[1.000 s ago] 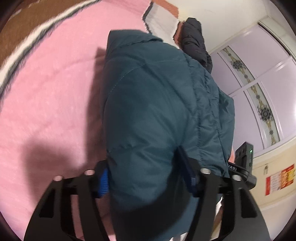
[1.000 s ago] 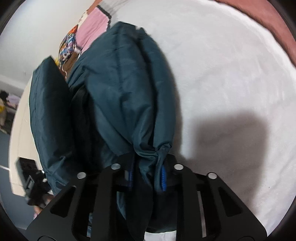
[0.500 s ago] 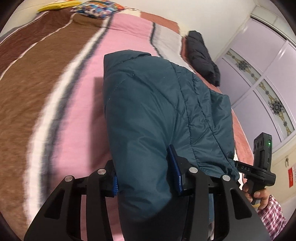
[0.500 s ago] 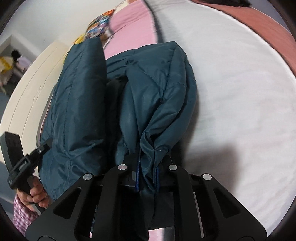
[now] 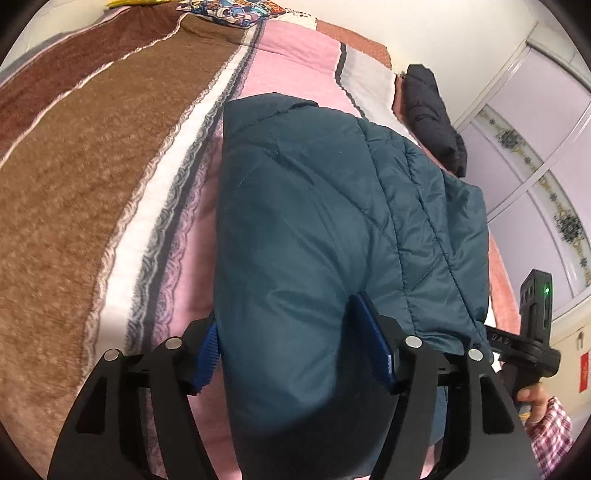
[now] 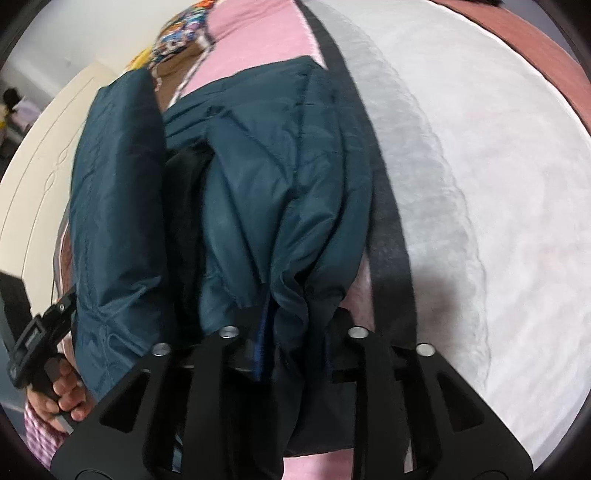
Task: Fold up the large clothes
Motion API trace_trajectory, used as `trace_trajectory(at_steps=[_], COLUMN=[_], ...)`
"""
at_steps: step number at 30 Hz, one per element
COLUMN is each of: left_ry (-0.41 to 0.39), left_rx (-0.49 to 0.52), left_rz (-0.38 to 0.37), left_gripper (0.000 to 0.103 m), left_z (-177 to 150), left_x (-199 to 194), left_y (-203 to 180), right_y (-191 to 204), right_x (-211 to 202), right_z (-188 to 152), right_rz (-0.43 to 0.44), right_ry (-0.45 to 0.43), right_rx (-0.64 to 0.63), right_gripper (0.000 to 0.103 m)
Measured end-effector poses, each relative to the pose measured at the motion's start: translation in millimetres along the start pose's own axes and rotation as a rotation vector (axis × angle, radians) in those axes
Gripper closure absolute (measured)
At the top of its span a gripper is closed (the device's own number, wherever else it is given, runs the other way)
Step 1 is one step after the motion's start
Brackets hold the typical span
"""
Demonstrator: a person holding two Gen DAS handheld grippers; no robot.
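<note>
I note left gripper [image 5: 295,347] clenched on teal jacket [image 5: 332,221]; right gripper [image 6: 291,332] clenched on bunched jacket edge; striped blanket [image 5: 92,184] beneath both.

Striped bed blanket [image 5: 110,184], teal jacket [image 5: 314,221] (quilted), black garment [image 5: 432,114]

A bed covered by a striped plush blanket [image 5: 92,192] in brown, white, pink and grey fills the room. Beyond the blanket's far edge rises a plain white wall [image 5: 424,26]. Right of the blanket stand lilac wardrobe doors [image 5: 546,140] with ornate gilt trim. A cream headboard [image 6: 40,155] borders the blanket's left side.
</note>
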State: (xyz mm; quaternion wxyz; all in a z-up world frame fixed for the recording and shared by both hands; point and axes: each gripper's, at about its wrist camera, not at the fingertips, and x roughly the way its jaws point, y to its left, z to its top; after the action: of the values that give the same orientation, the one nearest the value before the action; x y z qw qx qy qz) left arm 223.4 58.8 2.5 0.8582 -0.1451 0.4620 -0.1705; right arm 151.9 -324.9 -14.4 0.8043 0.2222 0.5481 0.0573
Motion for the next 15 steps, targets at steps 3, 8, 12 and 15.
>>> trace_trajectory(at_steps=[3,8,12,15], left_ry=[0.014,-0.031,-0.062,-0.072], left_rx=[-0.002,0.026,0.088,0.131], left_rz=[0.026,0.037,0.049,0.060], left_gripper=[0.037,0.037,0.035,0.035], left_z=[2,-1,-4,-10], left_x=[-3,-28,-50,-62], left_y=[1,-2,-16,-27], right_y=[0,-11,-13,-12], right_x=[-5,-38,-67,-82], right_z=[4,-10,-19,-31], right_rz=[-0.002,0.019,0.032,0.034], right_ry=[-0.007,-0.045,-0.089,-0.110], right_rx=[0.015,0.024,0.018,0.008], right_gripper=[0.072,0.064,0.063,0.063])
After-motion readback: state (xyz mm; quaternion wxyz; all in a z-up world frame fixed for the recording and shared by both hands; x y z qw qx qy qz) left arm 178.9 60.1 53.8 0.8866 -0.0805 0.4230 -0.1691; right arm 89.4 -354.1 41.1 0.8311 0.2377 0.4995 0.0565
